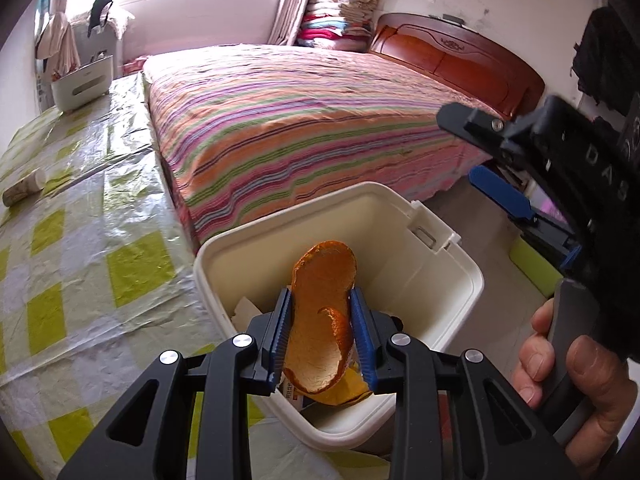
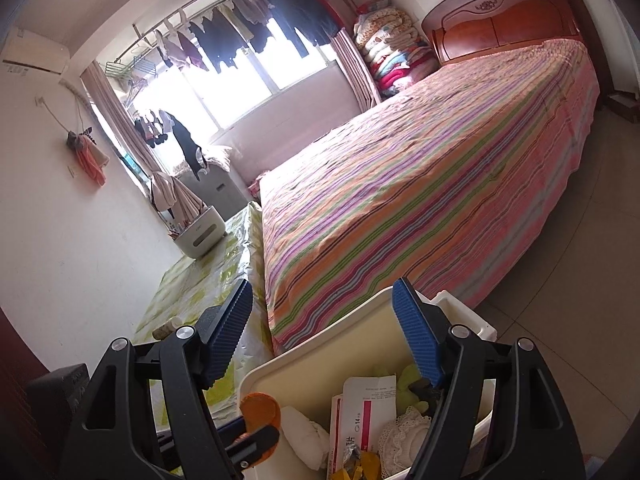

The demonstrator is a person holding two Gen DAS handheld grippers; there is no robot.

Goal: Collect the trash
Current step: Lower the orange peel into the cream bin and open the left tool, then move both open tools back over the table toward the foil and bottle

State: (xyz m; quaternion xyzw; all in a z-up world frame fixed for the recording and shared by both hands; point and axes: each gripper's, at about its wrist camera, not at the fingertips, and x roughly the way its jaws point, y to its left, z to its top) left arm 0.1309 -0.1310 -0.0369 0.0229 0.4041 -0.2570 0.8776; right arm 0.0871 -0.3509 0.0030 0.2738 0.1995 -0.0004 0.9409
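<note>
Left gripper [image 1: 322, 336] fingers clamped an orange peel [image 1: 320, 320] above the white bin [image 1: 460, 276]; right gripper [image 2: 326, 334] fingers stood apart, empty, over that bin.

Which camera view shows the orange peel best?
The left wrist view: the orange peel fills its centre, clamped in the left gripper above the bin. The right wrist view shows only a small part at its lower edge.
</note>
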